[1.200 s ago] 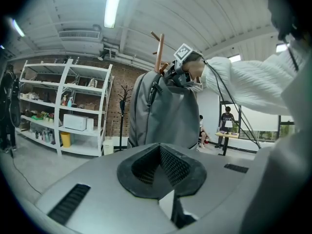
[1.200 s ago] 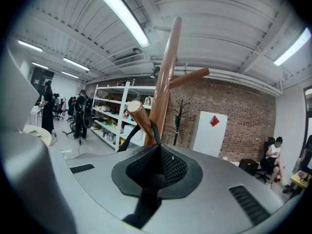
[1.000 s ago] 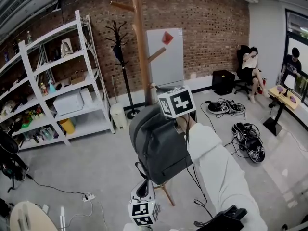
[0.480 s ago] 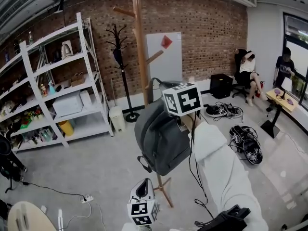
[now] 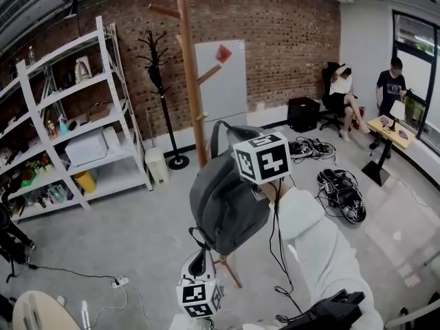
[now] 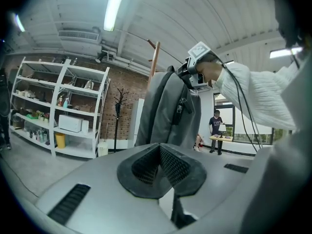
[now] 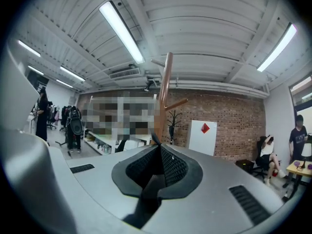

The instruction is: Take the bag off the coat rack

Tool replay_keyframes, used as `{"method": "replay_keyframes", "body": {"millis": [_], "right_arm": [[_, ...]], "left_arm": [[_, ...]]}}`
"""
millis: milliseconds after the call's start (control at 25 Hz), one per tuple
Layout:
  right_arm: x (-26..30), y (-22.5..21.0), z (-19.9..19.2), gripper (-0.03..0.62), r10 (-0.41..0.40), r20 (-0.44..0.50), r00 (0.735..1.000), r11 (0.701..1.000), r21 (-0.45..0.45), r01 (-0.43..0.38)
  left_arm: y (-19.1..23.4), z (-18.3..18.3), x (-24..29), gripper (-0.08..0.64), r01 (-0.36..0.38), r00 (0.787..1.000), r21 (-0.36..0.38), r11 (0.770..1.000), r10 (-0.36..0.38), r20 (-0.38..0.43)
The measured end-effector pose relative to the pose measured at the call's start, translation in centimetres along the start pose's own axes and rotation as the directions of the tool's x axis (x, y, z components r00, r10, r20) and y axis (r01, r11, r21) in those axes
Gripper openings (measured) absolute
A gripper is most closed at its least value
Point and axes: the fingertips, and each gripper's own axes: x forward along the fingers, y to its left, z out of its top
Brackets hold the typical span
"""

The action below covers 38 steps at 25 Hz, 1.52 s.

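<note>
Apparently the bag [image 5: 227, 205] is already free of the coat rack [image 5: 190, 67]: it hangs in the air in front of the wooden pole, and no peg seems to carry it. The right gripper [image 7: 157, 155] carries it instead. Its jaws are pressed together on a dark strap [image 7: 144, 199] at the top of the bag. I think it holds there because this is the part that fits over a peg, and from this point the whole weight hangs straight down. The left gripper [image 6: 160, 156] is low under the bag, with its jaws together and nothing between them; probably it is kept ready to support the bottom. The bag is a grey backpack, soft and rounded. It has a carrying loop [image 5: 218, 130] standing up at its top, a dark zipper pull [image 6: 181, 106] on the front, and thin straps dangling below.
</note>
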Motion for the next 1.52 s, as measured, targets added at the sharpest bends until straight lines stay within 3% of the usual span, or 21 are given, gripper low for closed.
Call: {"method": "replay_keyframes", "body": {"millis": [320, 960, 1520], "right_arm": [[-3.0, 1.3, -6.3, 0.021, -0.015, -0.059, 0.998, 0.998, 0.056, 0.018], [-8.2, 7.3, -16.6, 0.021, -0.036, -0.103, 0.994, 0.991, 0.128, 0.049], [-11.1, 11.2, -23.6, 0.021, -0.066, -0.179, 0.982, 0.975, 0.197, 0.101]], "left_arm": [[-1.3, -1.0, -2.3, 0.0, 0.005, 1.0, -0.015, 1.0, -0.006, -0.018], [-1.8, 1.1, -4.6, 0.0, -0.005, 0.999, -0.027, 1.0, 0.006, 0.034], [-1.6, 0.9, -4.6, 0.0, 0.054, 0.998, -0.026, 0.998, -0.053, 0.019]]}}
